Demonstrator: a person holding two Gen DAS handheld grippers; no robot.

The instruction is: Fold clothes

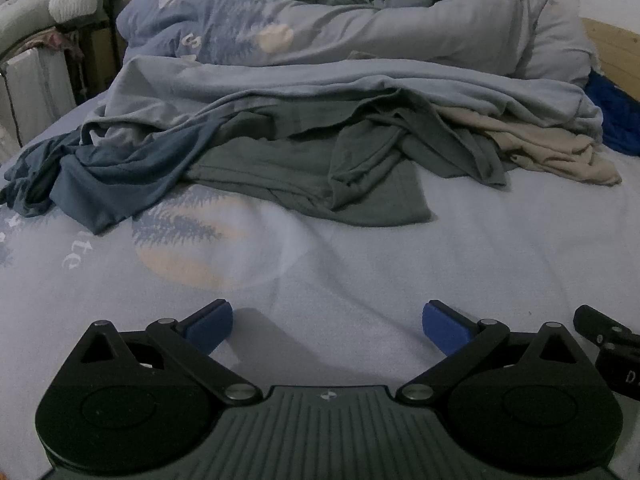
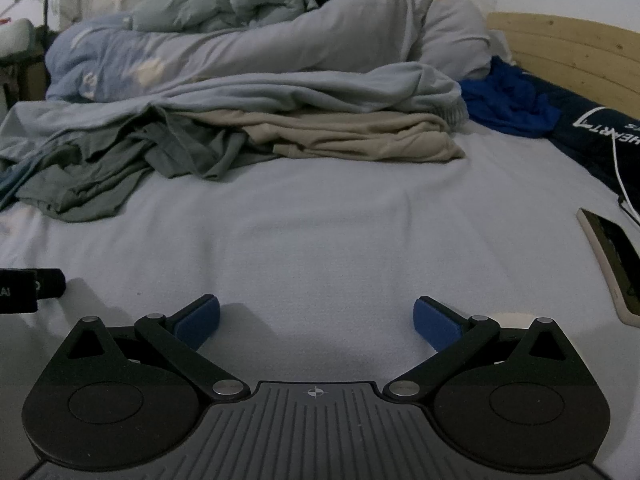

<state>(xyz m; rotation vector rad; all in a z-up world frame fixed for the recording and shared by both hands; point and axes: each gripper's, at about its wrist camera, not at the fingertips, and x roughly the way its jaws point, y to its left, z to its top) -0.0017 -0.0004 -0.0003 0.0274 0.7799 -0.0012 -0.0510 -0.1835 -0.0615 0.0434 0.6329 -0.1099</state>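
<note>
Both tools are held low and level over a pale blue bed sheet (image 1: 360, 272). The left gripper (image 1: 327, 322) is seen with its jaws spread wide and nothing between them; the right gripper (image 2: 317, 320) is likewise parted and empty. Ahead, unfolded clothes are heaped across the bed: a grey-green garment (image 1: 320, 184) nearest, a dark blue garment (image 1: 100, 184) to its left, a beige garment (image 2: 360, 136) to its right, all partly covered by a light blue garment (image 1: 360, 88). A rumpled duvet (image 1: 360, 36) is piled behind. A phone (image 2: 612, 264), possibly on a white cable, lies at the right edge. Bare sheet is left between grippers and clothes.
</note>
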